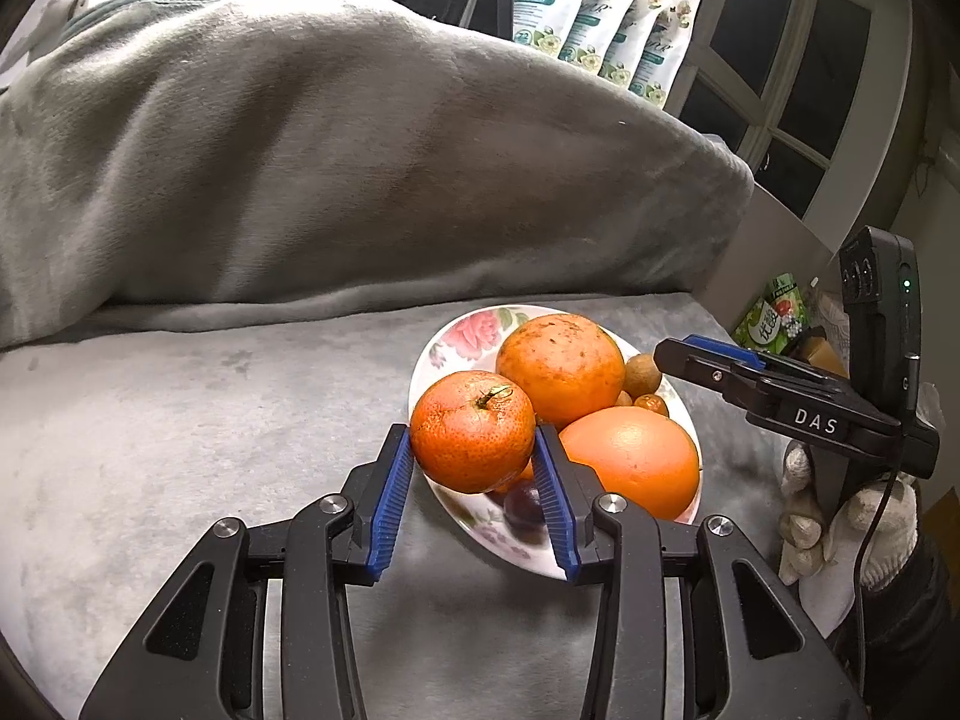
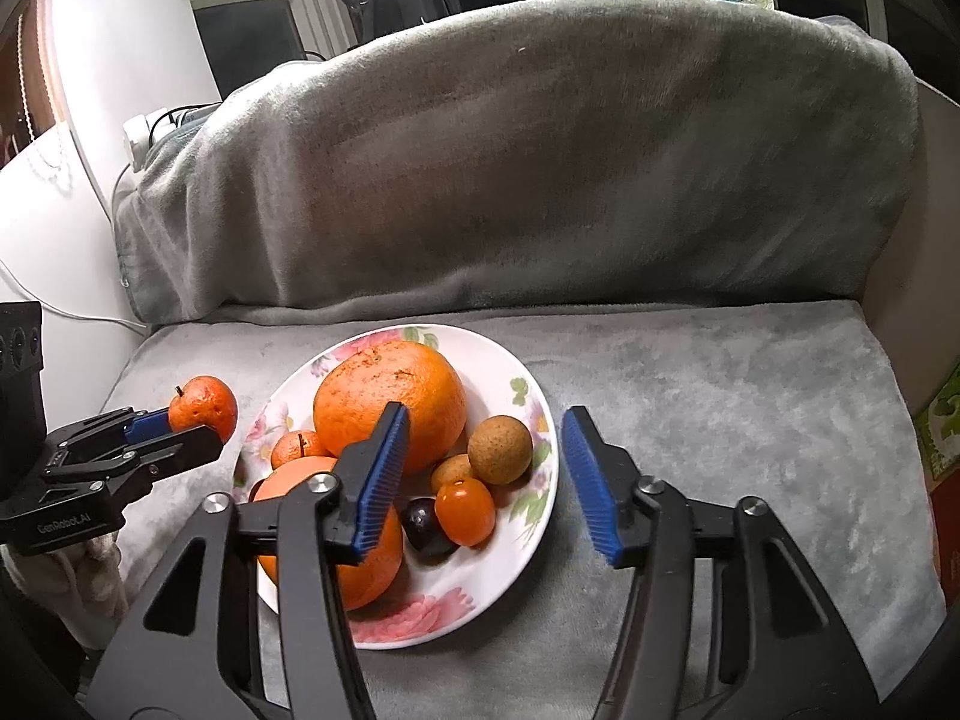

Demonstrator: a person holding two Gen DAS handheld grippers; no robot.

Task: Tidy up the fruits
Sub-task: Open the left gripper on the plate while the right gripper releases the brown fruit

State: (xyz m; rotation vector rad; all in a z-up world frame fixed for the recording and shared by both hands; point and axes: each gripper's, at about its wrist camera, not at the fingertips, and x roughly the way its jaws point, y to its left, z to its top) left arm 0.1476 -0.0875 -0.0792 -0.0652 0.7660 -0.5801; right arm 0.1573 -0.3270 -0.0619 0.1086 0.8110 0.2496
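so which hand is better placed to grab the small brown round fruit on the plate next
Right, probably. The right gripper is open and empty, hovering over the plate with the brown fruit just ahead between its fingers. The left gripper is shut on a mandarin at the plate's far side.

Both grippers were black plastic linkages with round silver screws at the pivots and ribbed blue pads (image 1: 393, 495) lining the fingers. The right gripper (image 1: 690, 354) bore a white "DAS" label, a small green light on its upright black module, and a thin black cable. The left gripper (image 2: 180, 420) read "GenRobot.AI". The right hand (image 1: 840, 522) wore what looked like a white knitted glove.
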